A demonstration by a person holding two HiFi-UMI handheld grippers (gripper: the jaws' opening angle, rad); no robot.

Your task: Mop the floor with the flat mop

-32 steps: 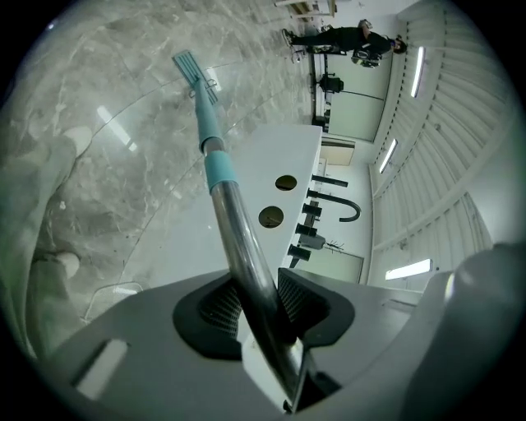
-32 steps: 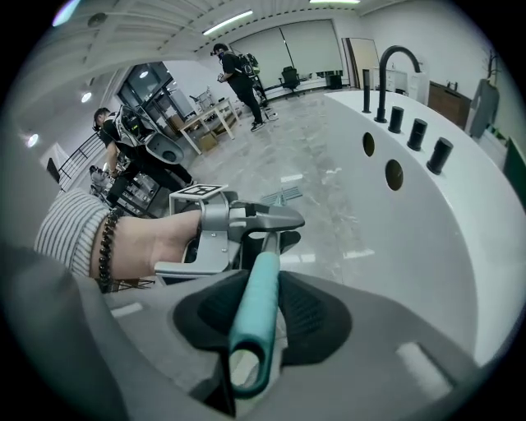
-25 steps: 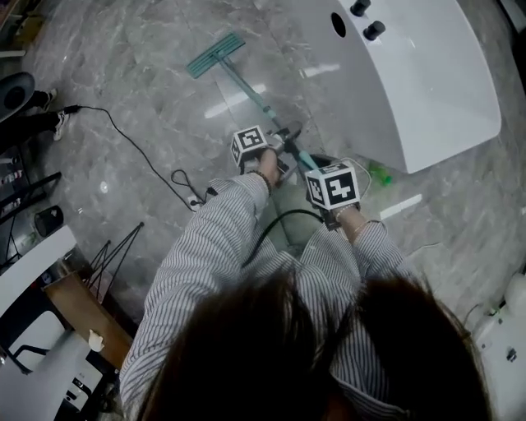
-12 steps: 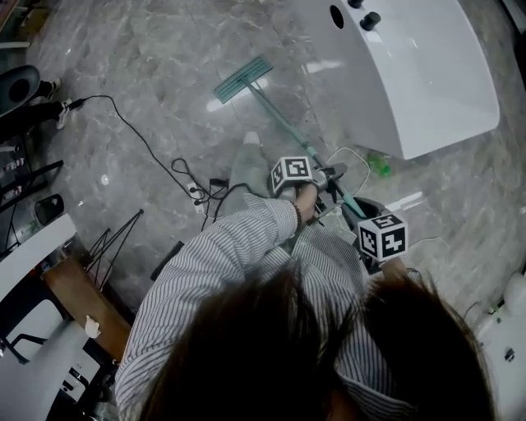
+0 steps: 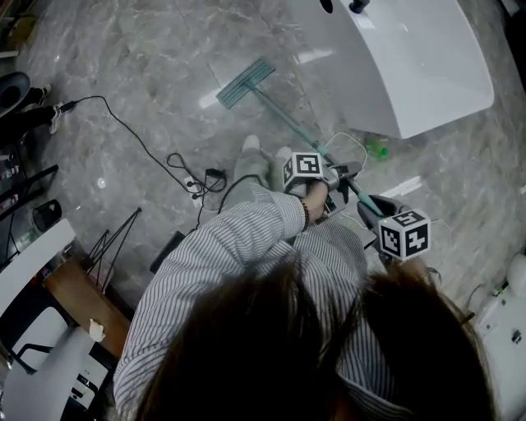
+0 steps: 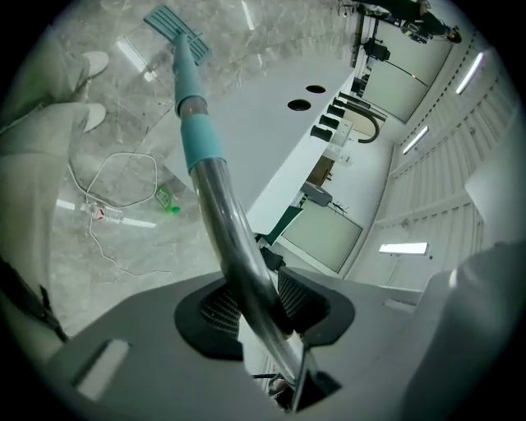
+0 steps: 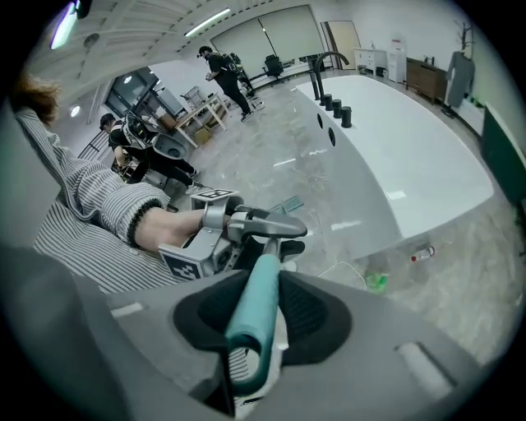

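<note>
The flat mop's teal head (image 5: 245, 83) lies on the grey marble floor ahead of my feet, and its pole (image 5: 288, 122) slants back to both grippers. My left gripper (image 5: 339, 174) holds the pole lower down. In the left gripper view the bare metal shaft (image 6: 230, 238) runs between the pads of the left gripper (image 6: 251, 304), whose jaws are opening. The teal sleeve (image 6: 200, 140) and mop head (image 6: 177, 23) show beyond. My right gripper (image 5: 371, 207) is shut on the teal top end (image 7: 256, 316) of the handle, seen in the right gripper view.
A large white counter (image 5: 411, 66) stands at the right, close to the pole. A green bottle (image 5: 376, 149) and white cord lie at its foot. A black cable (image 5: 140, 140) crosses the floor at the left. Chairs and a desk crowd the lower left.
Both grippers have drawn back toward my body and to the right in the head view. The mop head slid nearer across the floor with them.
</note>
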